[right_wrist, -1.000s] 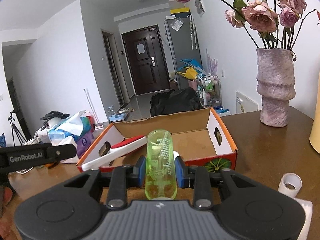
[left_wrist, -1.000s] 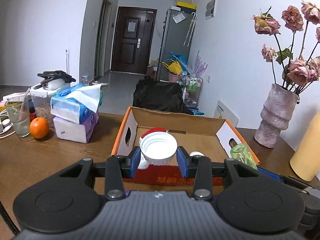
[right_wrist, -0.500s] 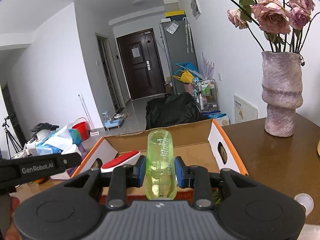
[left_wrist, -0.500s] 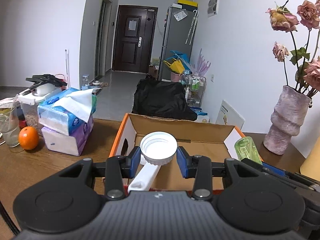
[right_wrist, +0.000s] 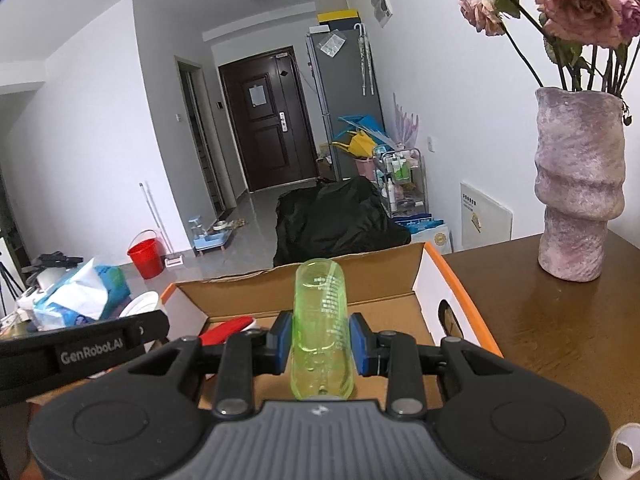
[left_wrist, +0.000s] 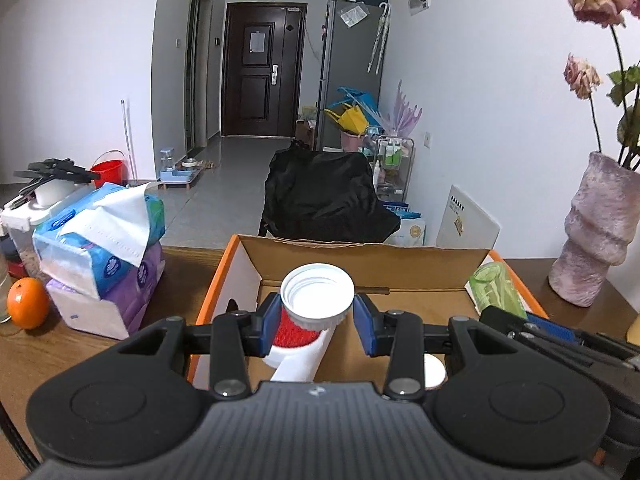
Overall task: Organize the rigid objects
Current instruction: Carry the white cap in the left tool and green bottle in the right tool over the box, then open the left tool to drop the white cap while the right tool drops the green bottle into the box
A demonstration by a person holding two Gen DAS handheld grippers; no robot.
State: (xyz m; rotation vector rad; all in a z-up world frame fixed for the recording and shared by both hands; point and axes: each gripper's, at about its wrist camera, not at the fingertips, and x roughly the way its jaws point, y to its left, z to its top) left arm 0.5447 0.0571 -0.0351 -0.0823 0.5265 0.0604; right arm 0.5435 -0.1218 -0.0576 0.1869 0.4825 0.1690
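My left gripper (left_wrist: 317, 323) is shut on a white screw cap (left_wrist: 317, 297) and holds it above the open cardboard box (left_wrist: 360, 256). A red and white brush (left_wrist: 298, 344) lies in the box beneath it, and a small white lid (left_wrist: 434, 370) sits to the right. My right gripper (right_wrist: 320, 342) is shut on a clear green bottle (right_wrist: 322, 320), held over the box (right_wrist: 424, 280). The bottle also shows in the left wrist view (left_wrist: 496, 292). The brush's red part (right_wrist: 228, 330) shows left of the right gripper.
Tissue packs (left_wrist: 104, 264) and an orange (left_wrist: 27, 308) sit on the table left of the box. A purple vase (right_wrist: 580, 196) with dried roses stands at the right. A white tape roll (right_wrist: 624, 456) lies at the lower right. A black bag (left_wrist: 328, 200) sits behind the table.
Both grippers have moved forward and up over the box, each still holding its object. The brush now lies directly under the left gripper.
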